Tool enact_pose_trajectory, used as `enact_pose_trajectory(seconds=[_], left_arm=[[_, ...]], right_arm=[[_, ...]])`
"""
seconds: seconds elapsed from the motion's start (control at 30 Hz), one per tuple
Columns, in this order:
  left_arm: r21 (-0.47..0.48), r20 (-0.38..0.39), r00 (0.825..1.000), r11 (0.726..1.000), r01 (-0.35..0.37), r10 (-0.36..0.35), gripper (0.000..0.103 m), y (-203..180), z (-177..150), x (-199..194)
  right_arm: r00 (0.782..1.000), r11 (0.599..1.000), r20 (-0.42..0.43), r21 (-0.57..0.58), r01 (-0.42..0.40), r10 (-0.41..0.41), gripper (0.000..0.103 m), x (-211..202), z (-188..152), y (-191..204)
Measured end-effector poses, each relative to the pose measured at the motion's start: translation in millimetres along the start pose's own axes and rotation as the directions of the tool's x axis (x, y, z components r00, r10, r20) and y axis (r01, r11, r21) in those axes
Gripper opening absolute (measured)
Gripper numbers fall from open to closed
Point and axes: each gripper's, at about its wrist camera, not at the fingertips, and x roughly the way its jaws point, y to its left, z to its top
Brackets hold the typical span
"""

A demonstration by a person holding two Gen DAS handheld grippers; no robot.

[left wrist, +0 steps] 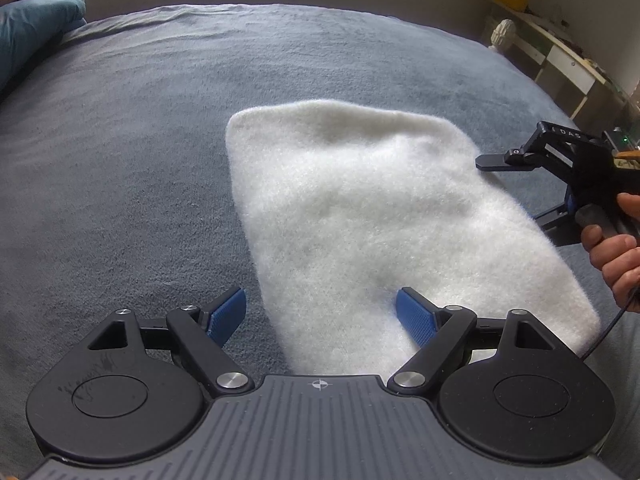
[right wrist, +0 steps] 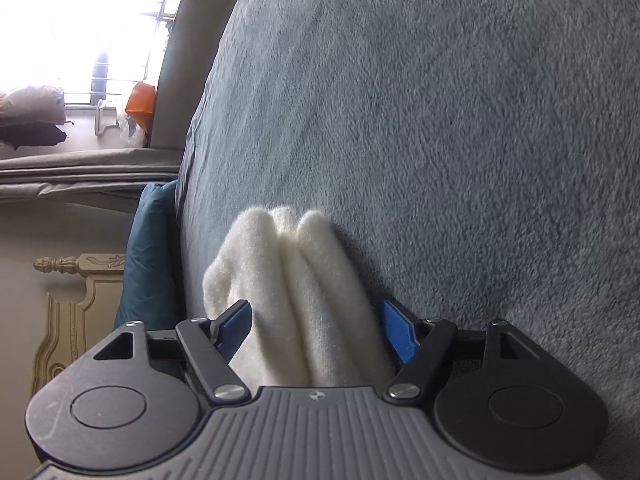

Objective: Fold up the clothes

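A white fuzzy garment (left wrist: 352,200) lies folded into a rectangle on the grey fleece blanket (left wrist: 120,160). My left gripper (left wrist: 320,312) hovers open over its near left edge, one blue pad above the blanket and the other above the cloth. At the garment's right edge my right gripper (left wrist: 516,190) is rolled on its side, held by a person's hand (left wrist: 616,256). In the right wrist view the garment's stacked folds (right wrist: 296,272) fill the space between the spread jaws of my right gripper (right wrist: 316,320). The blue pads (right wrist: 394,330) stand beside the cloth without squeezing it.
The grey blanket (right wrist: 440,120) covers the whole bed. A teal pillow (left wrist: 36,28) lies at the far left corner. A low shelf unit (left wrist: 560,52) stands beyond the bed's right side. A carved headboard (right wrist: 80,280) and a bright window (right wrist: 80,20) show in the right wrist view.
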Motion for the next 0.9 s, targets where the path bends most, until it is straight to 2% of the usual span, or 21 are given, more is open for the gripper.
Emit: enact_pose_trajectory(seconds=[0.57, 0.9], left_arm=[[-0.033, -0.005, 1.000, 0.999, 0.029, -0.029, 0.086, 8, 0, 3], [-0.036, -0.007, 0.999, 0.999, 0.040, -0.040, 0.086, 11, 0, 4]], right_arm=[[1.000, 0.998, -0.027, -0.059, 0.013, -0.015, 0.076, -2, -9, 3], [0.993, 0.999, -0.112, -0.044, 0.020, -0.025, 0.076, -11, -22, -6]])
